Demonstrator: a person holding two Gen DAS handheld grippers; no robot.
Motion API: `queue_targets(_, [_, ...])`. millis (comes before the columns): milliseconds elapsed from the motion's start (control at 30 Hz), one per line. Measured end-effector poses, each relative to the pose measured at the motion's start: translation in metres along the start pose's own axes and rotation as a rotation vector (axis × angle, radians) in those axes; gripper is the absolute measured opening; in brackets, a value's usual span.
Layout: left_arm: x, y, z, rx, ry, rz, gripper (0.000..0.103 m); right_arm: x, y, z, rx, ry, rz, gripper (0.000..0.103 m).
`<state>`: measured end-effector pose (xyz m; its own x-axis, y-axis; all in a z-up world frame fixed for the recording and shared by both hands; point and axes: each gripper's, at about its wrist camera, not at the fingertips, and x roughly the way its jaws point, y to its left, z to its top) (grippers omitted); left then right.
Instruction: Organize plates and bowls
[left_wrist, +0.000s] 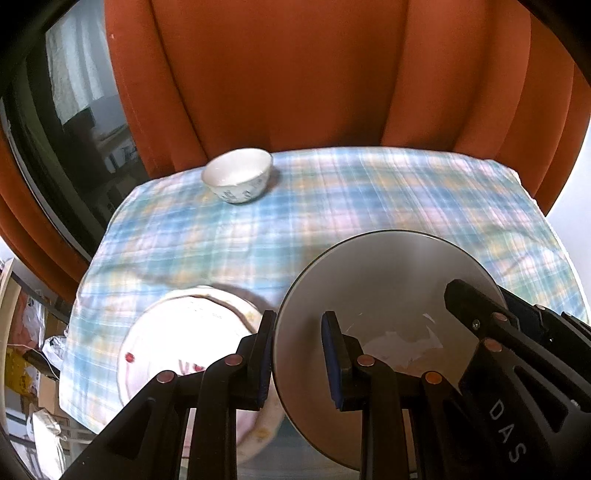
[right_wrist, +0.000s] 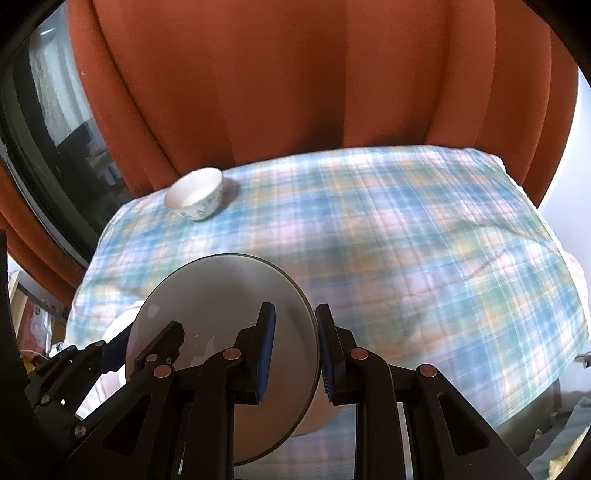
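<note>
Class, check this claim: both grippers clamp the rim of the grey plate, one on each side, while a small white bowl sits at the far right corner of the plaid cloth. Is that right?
Not quite. The small white bowl sits at the far left corner of the plaid cloth, as both wrist views show. The rest holds: the left gripper and right gripper each clamp the rim of the grey plate, on opposite sides.

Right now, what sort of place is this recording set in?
Probably a home dining area: a table with a plaid tablecloth, orange curtains by a dark window, and crockery like a small bowl.
</note>
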<state>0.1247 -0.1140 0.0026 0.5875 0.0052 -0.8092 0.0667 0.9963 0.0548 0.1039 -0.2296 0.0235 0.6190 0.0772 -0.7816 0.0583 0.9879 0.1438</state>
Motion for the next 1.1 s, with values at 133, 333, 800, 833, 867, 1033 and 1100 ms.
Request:
queue_targets(133, [0.007, -0.016, -0.004, -0.016, 0.013, 0.009, 0.023, 0.007, -0.023, -0.004, 0.011, 0.019, 0.012, 0.026])
queue_targets(333, [0.02, -0.028, -0.012, -0.049, 0.044, 0.032, 0.023, 0.022, -0.041, -0.008, -0.018, 0.047, 0.029, 0.026])
queue_targets(800, [0.05, -0.028, -0.015, -0.105, 0.115, 0.114, 0.023, 0.062, -0.042, -0.009, -0.09, 0.133, 0.095, 0.026])
queue_targets(833, [0.052, -0.027, -0.015, -0.107, 0.119, 0.117, 0.023, 0.065, -0.042, -0.008, -0.088, 0.139, 0.1, 0.026])
queue_targets(867, [0.054, -0.027, -0.014, -0.11, 0.124, 0.12, 0.023, 0.069, -0.042, -0.008, -0.087, 0.147, 0.105, 0.026])
queue_targets(1033, [0.066, -0.021, -0.016, -0.137, 0.164, 0.109, 0.023, 0.079, -0.037, -0.006, -0.11, 0.169, 0.106, 0.026])
queue_targets(1100, [0.067, -0.019, -0.016, -0.145, 0.164, 0.104, 0.023, 0.081, -0.035, -0.005, -0.123, 0.168, 0.099, 0.026])
